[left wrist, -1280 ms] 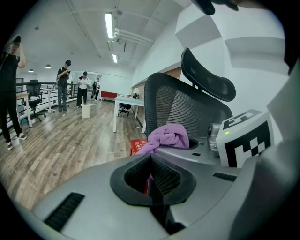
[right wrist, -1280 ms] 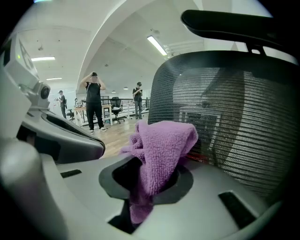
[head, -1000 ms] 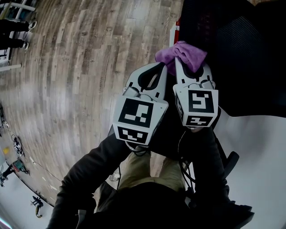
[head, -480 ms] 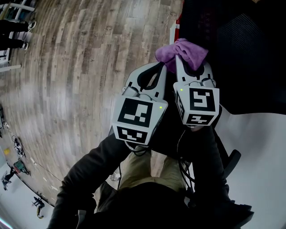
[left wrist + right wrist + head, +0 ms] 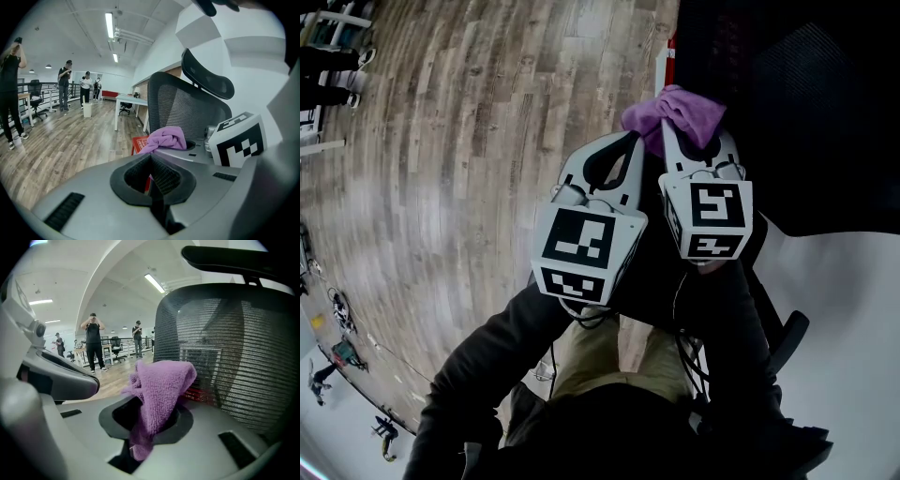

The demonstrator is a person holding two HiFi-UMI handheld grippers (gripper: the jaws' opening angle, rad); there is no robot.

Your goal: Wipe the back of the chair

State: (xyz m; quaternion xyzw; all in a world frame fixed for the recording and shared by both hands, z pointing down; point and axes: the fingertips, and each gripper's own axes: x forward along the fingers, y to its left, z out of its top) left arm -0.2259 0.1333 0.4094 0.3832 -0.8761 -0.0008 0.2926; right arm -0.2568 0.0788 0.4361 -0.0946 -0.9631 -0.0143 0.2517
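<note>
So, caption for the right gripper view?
Right hand-held gripper clamps a purple terry cloth before a black mesh chair back.

Bright, even indoor light from ceiling strip lights (image 5: 109,26), with pale glare on the wood floor (image 5: 441,187). Strong fisheye bending and black vignette round both gripper views. Soft blur on the closest foreground; near-black, featureless chair back (image 5: 806,112) in the head view.

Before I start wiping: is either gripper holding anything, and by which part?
Right gripper pinches the purple cloth by a bunched fold; left gripper is shut, empty.
</note>
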